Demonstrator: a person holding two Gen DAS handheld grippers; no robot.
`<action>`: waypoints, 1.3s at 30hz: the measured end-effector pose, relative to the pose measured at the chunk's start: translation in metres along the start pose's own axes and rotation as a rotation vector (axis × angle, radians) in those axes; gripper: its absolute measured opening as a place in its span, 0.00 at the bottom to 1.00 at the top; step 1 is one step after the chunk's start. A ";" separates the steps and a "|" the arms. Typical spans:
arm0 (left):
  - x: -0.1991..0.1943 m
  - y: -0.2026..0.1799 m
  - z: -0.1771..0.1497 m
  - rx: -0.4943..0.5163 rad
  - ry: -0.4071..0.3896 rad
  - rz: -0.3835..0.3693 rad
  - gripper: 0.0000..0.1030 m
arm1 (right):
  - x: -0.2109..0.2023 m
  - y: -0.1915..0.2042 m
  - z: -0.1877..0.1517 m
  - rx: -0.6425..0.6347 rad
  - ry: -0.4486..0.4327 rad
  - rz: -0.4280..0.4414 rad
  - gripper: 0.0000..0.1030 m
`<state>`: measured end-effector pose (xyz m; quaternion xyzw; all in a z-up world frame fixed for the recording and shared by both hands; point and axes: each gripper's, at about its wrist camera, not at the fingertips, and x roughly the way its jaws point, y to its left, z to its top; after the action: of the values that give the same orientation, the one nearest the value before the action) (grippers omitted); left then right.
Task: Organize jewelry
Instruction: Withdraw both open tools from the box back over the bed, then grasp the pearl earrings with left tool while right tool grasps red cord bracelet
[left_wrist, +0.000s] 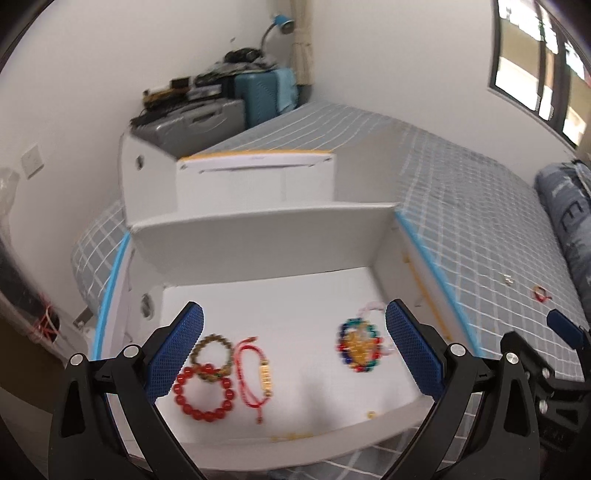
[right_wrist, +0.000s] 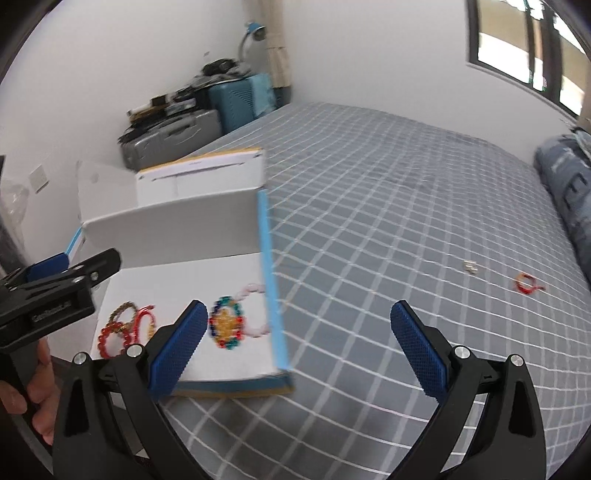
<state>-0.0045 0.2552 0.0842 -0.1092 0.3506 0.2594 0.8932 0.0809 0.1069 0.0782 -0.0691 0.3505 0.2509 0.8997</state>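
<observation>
Open white box (left_wrist: 258, 240) on the bed (right_wrist: 369, 221): red bead bracelet (left_wrist: 205, 393), brown bead bracelet (left_wrist: 214, 356), red cord bracelet (left_wrist: 255, 373) and multicoloured bead piece (left_wrist: 358, 343) lie gathered inside, apparently already sorted. Left hand-held gripper (left_wrist: 294, 347): jaws wide apart, empty, over the box. Right hand-held gripper (right_wrist: 299, 347): wide apart, empty. Outstanding: small red bracelet (right_wrist: 527, 283) and silver item (right_wrist: 470, 266) on the bed, unobstructed.

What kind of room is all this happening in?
Most likely a bedroom: a bed with a grey checked sheet, a rolled quilt at its side, and suitcases stacked in the corner.
</observation>
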 end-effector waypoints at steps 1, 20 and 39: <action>-0.003 -0.008 0.001 0.011 -0.004 -0.011 0.94 | -0.005 -0.009 0.001 0.010 -0.004 -0.015 0.93; 0.018 -0.219 0.027 0.227 0.018 -0.210 0.94 | -0.013 -0.223 0.006 0.220 0.014 -0.261 0.93; 0.206 -0.401 0.005 0.371 0.154 -0.284 0.94 | 0.147 -0.392 -0.010 0.381 0.134 -0.370 0.93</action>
<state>0.3432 -0.0007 -0.0477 -0.0110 0.4407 0.0532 0.8960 0.3628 -0.1755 -0.0473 0.0222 0.4316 0.0066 0.9018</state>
